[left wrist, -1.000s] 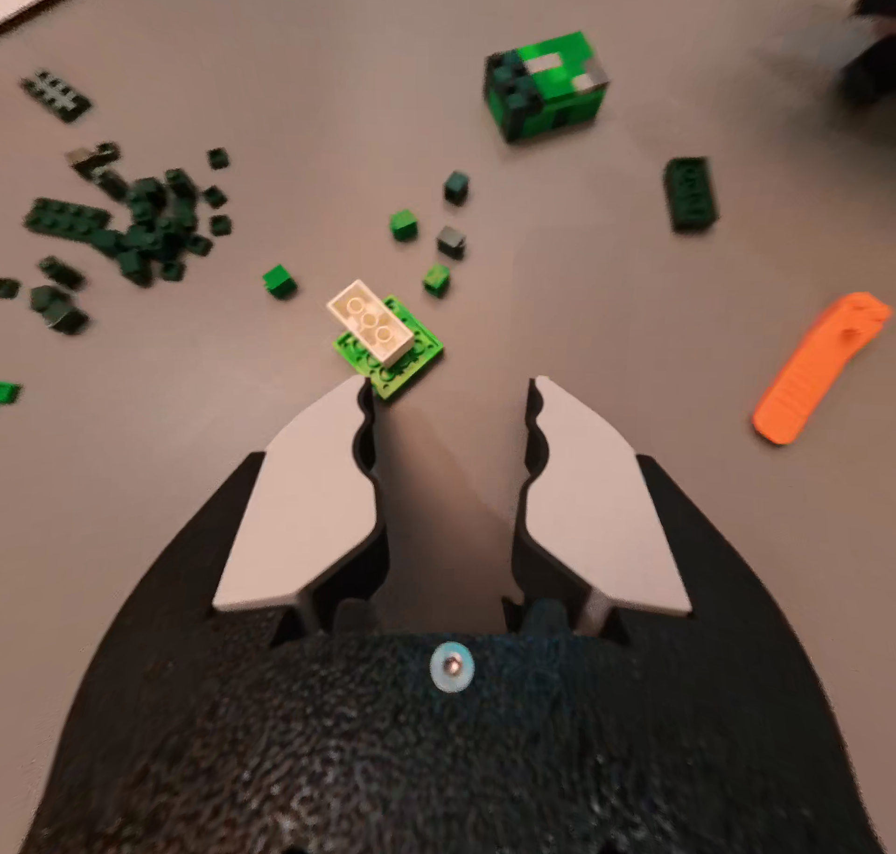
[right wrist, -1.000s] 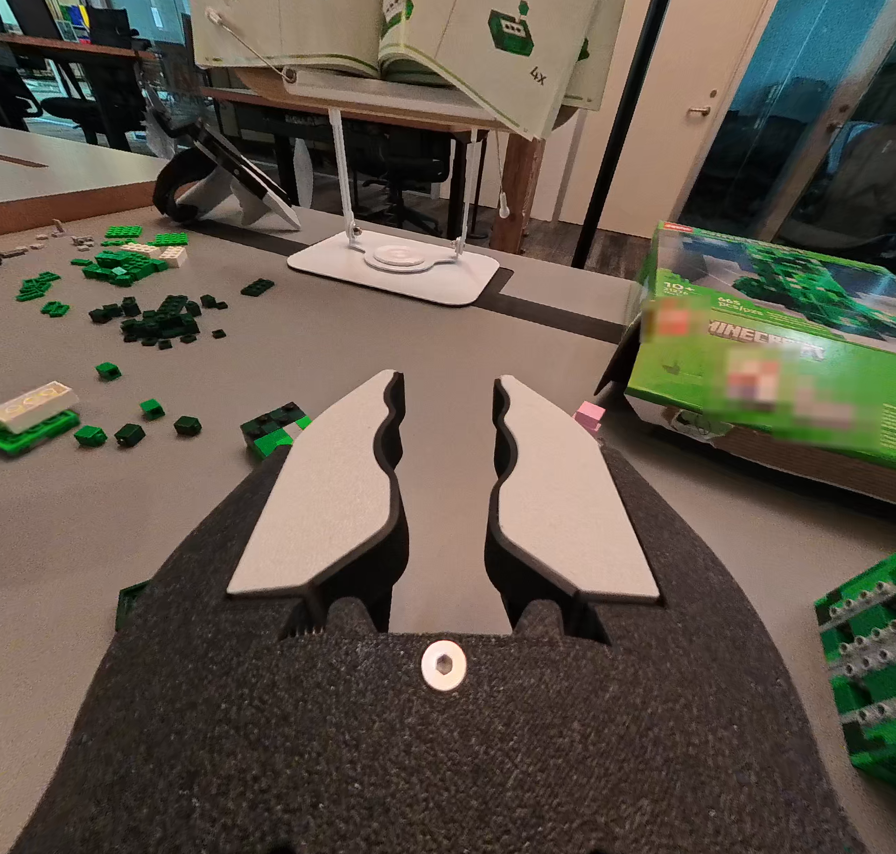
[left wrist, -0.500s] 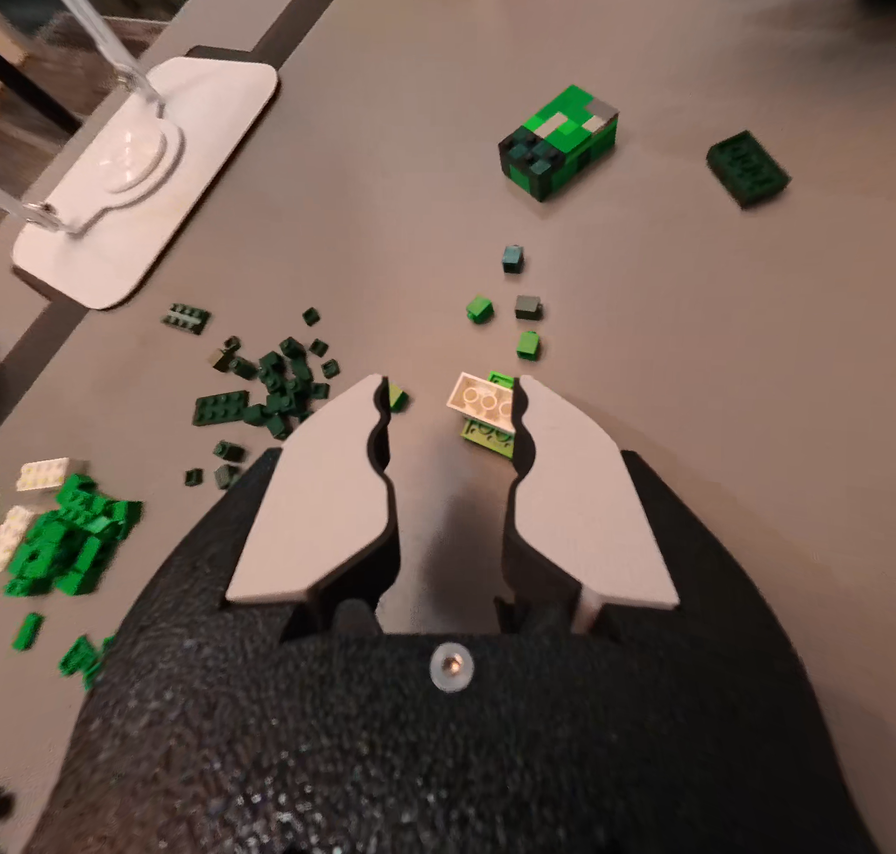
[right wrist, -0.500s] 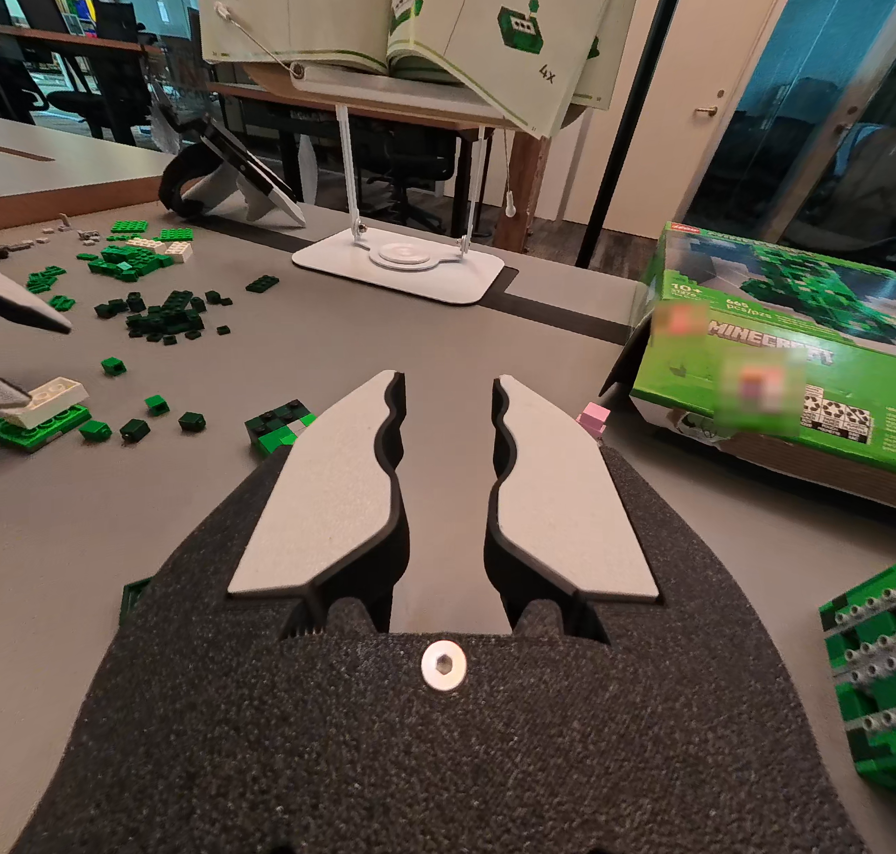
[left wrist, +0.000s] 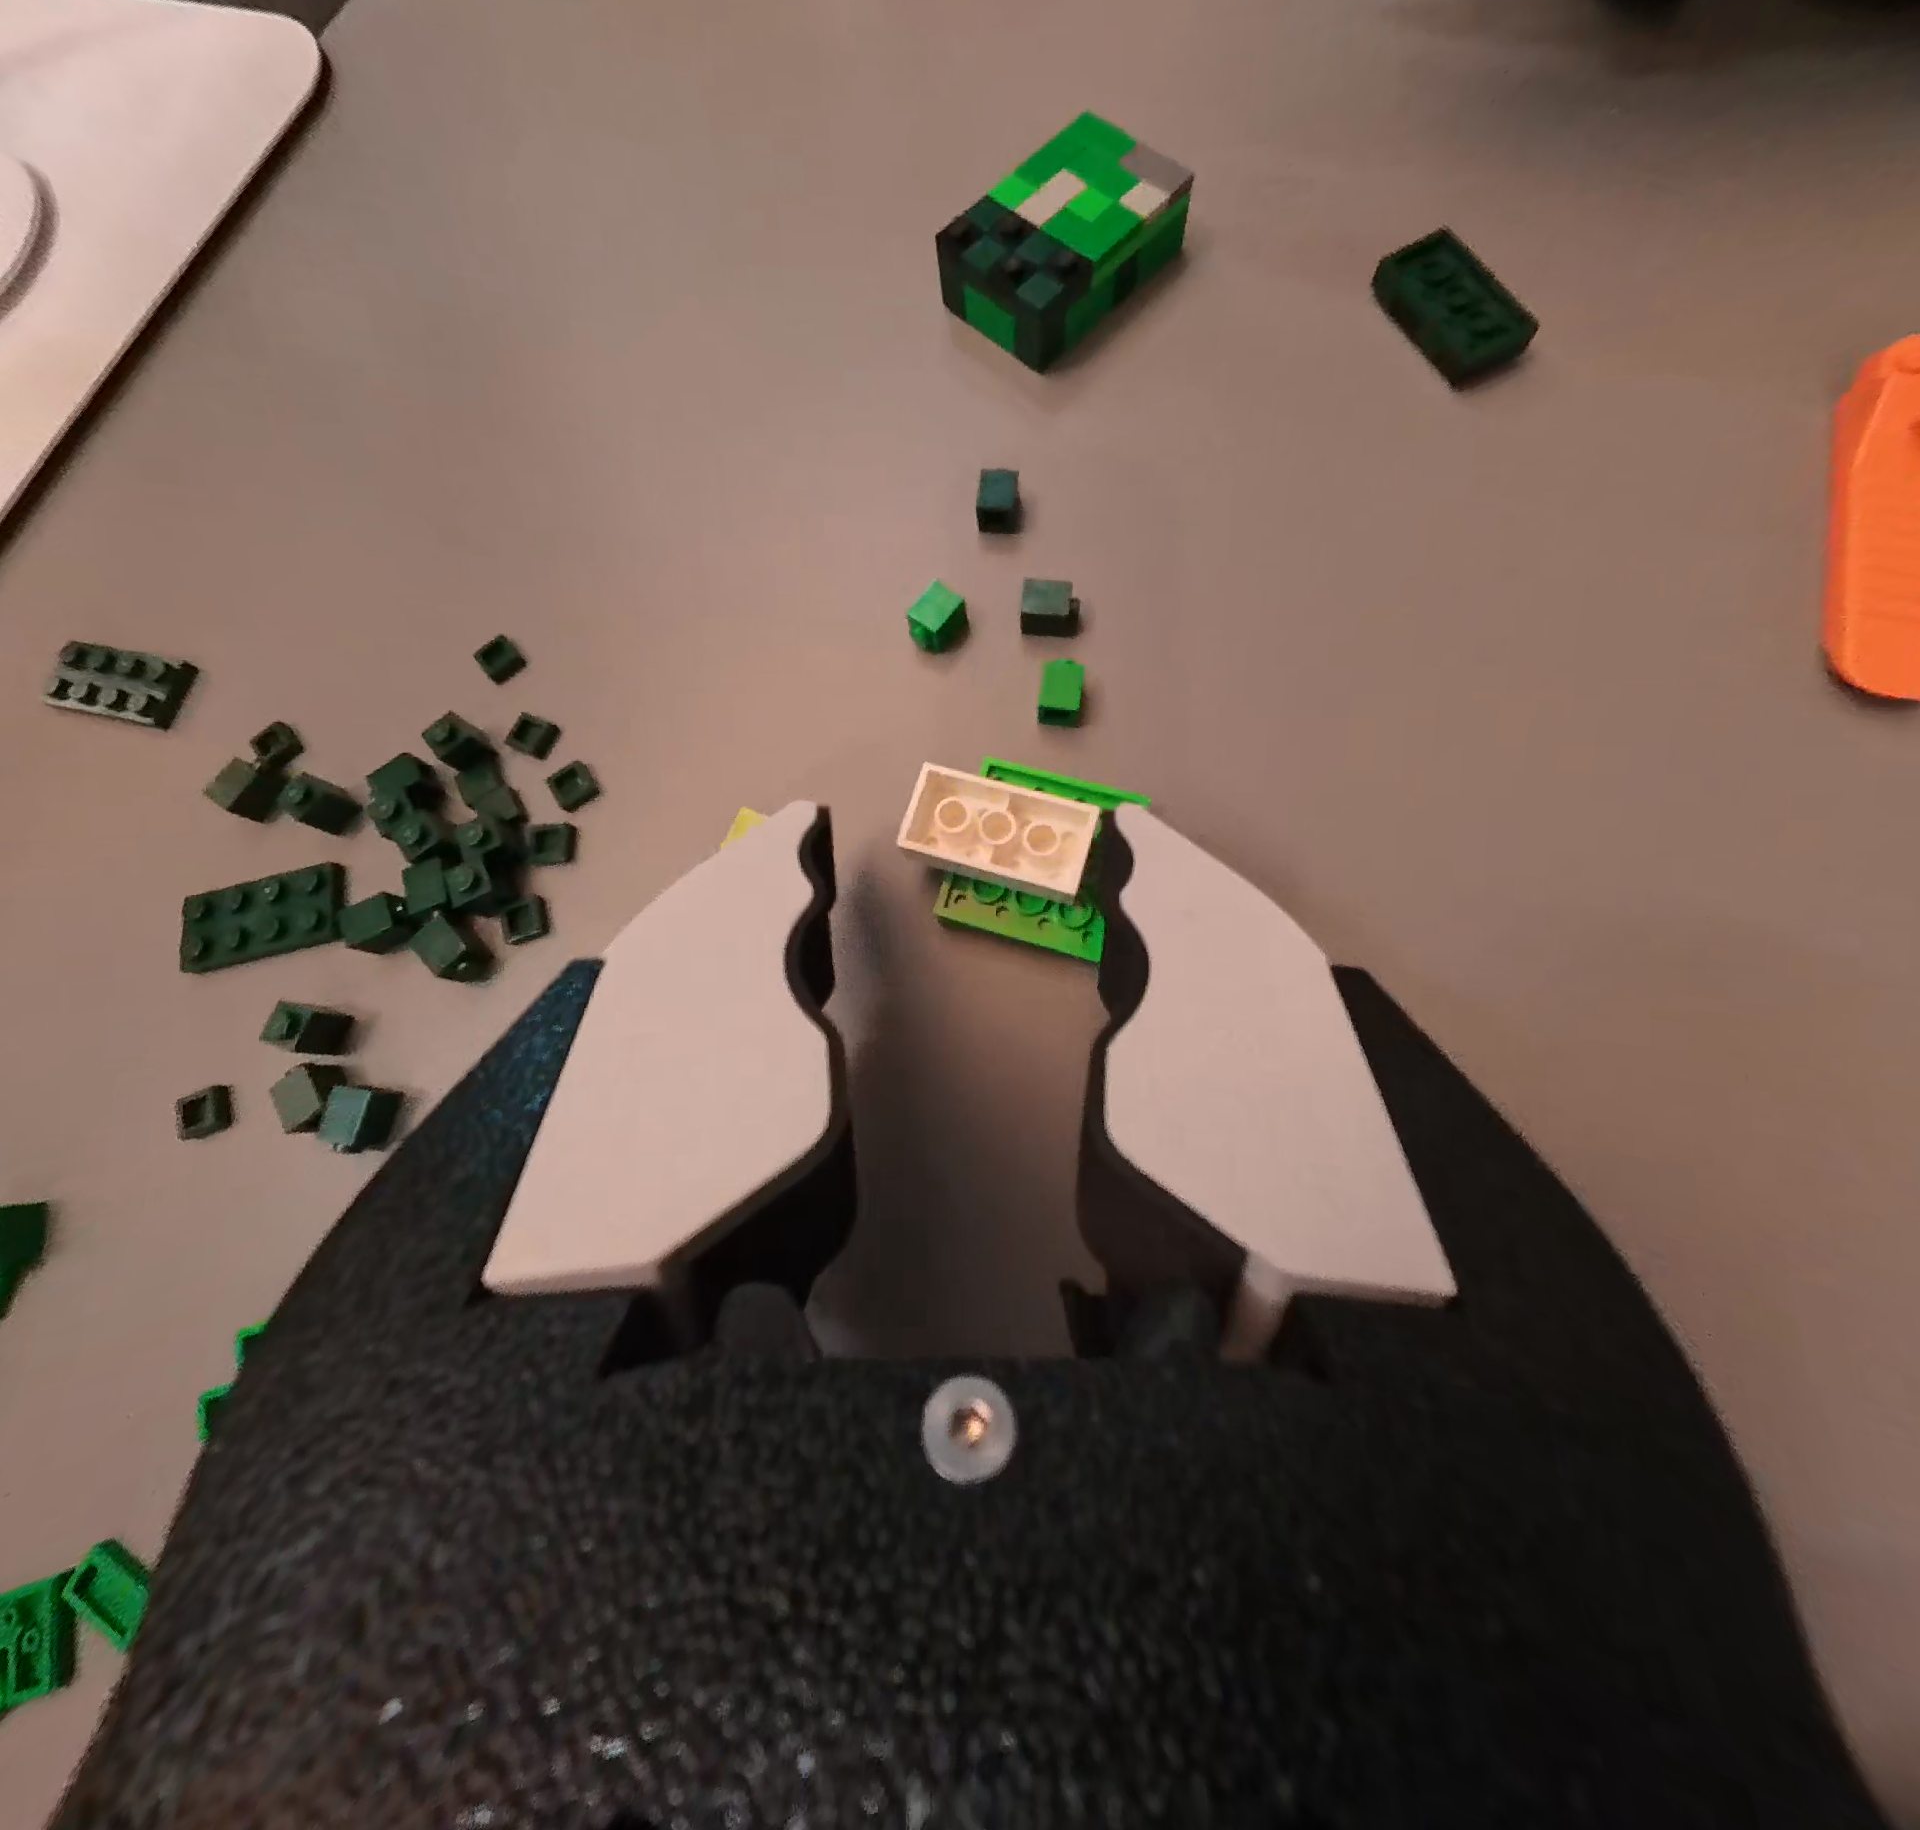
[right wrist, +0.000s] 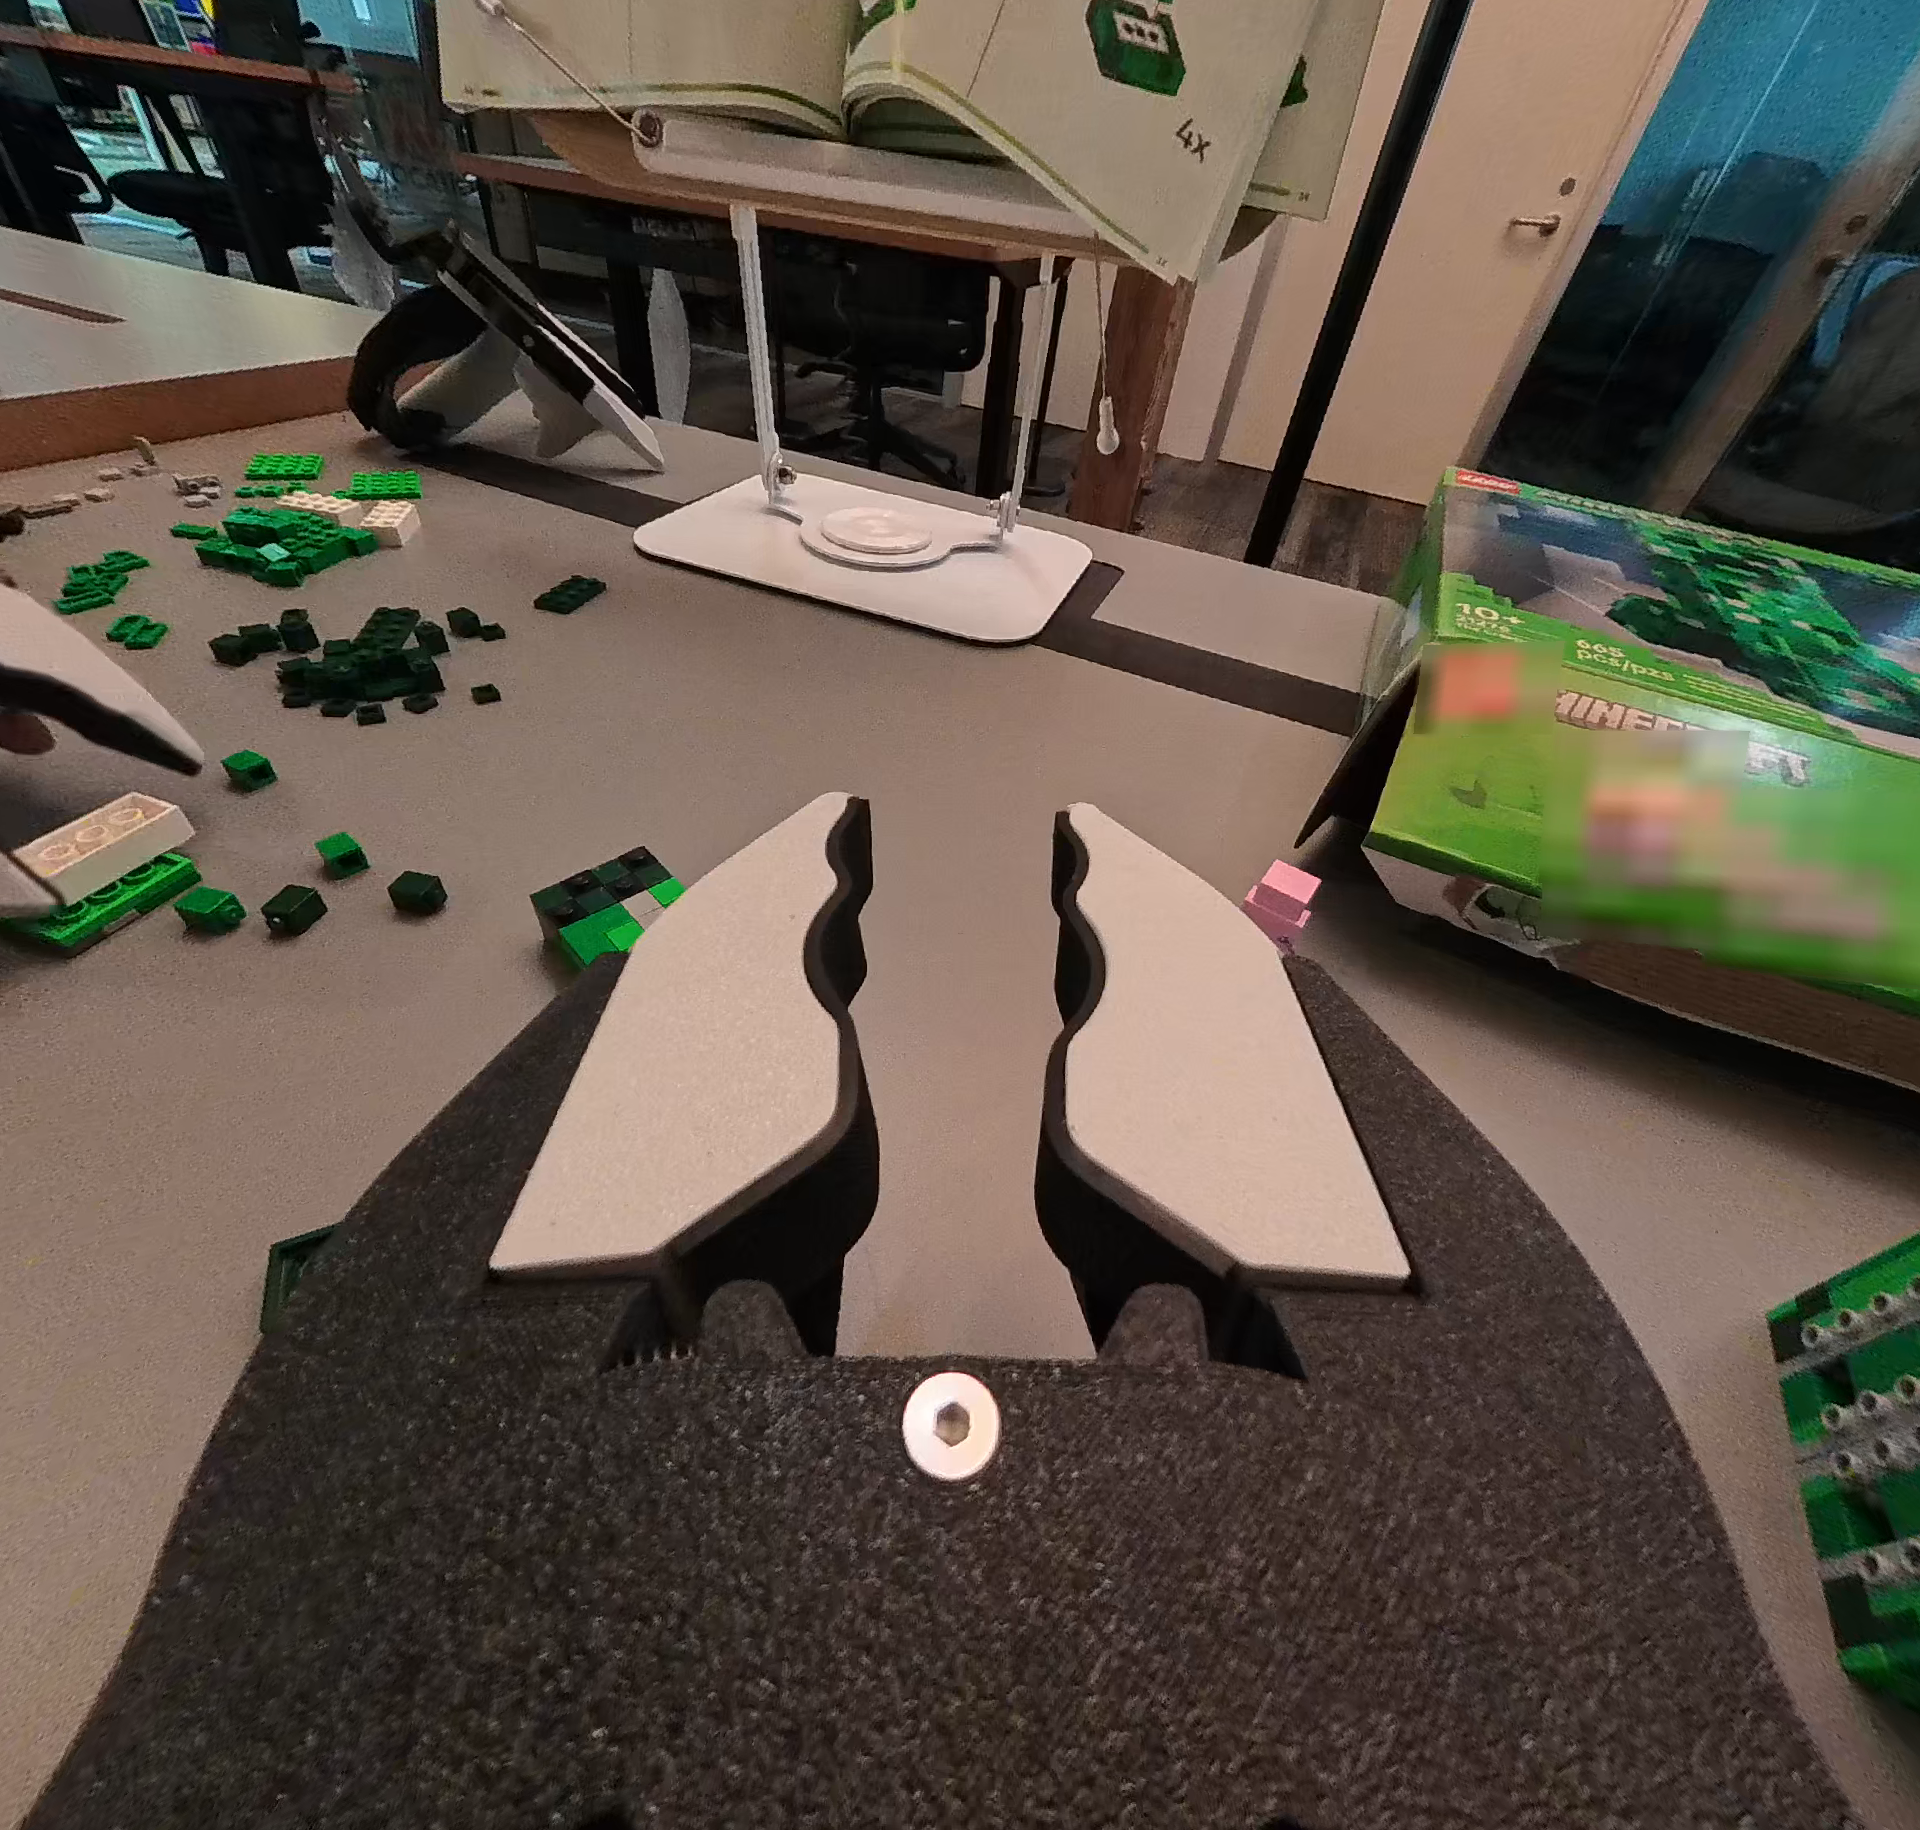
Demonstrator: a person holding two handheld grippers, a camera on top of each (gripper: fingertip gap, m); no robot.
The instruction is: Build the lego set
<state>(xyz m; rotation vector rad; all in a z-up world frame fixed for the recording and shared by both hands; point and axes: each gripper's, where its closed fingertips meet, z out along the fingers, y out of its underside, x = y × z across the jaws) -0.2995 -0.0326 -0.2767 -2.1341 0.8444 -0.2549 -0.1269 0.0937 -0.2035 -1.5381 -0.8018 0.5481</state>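
White two-by-four plastic brick (left wrist: 995,831) lies studs-down on a bright green square plate (left wrist: 1023,907) in the middle of the grey worktop (left wrist: 644,409), inside the spread-apart jaws of the left gripper (left wrist: 966,830), probably to be grasped; right gripper (right wrist: 961,814) hovers unclenched, empty

My left gripper (left wrist: 966,835) has pale grey fingers on a black, grainy body; my right gripper (right wrist: 961,824) has the same grey fingers on charcoal foam. The brick (left wrist: 997,833) by my left fingers is white, on a bright green plate (left wrist: 1023,913). To the left lies a dark green heap of pieces (left wrist: 416,845). Farther off, the small block (left wrist: 1065,240) is patched in bright green, dark green, black and grey. At far right is an orange tool (left wrist: 1875,533). The table (left wrist: 675,378) is plain grey-brown. The box (right wrist: 1662,741) is green, with a small pink piece (right wrist: 1283,897) beside it.
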